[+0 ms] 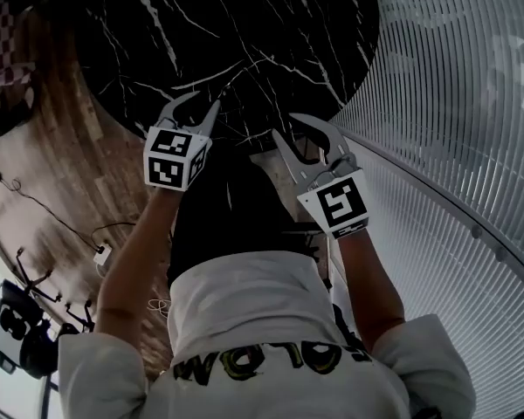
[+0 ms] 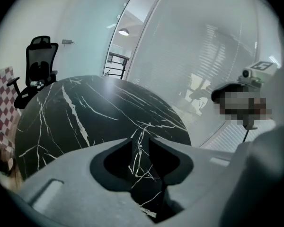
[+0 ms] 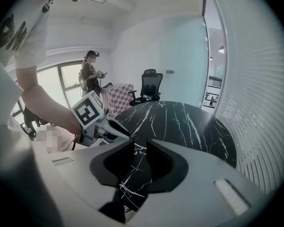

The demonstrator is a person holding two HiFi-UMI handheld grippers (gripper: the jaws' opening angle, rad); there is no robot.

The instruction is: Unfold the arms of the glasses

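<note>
No glasses show in any view. A round black marble table (image 1: 157,42) with white veins lies bare under both grippers. My left gripper (image 1: 205,101) hangs over the table's near edge, its jaws apart with nothing between them; in the left gripper view only the table (image 2: 85,117) shows through the left gripper's (image 2: 140,138) gap. My right gripper (image 1: 286,125) hovers to its right, also near the edge. Its jaws stand apart, and the right gripper (image 3: 140,143) frames only marble (image 3: 189,122). The left gripper's marker cube (image 3: 87,111) appears just to the left.
A glass wall with blinds (image 1: 454,103) curves round the table's right side. A black office chair (image 3: 150,84) and a checkered seat (image 3: 120,96) stand beyond the table's far side. A person (image 3: 90,74) stands near the window. Cables lie on the wooden floor (image 1: 44,173).
</note>
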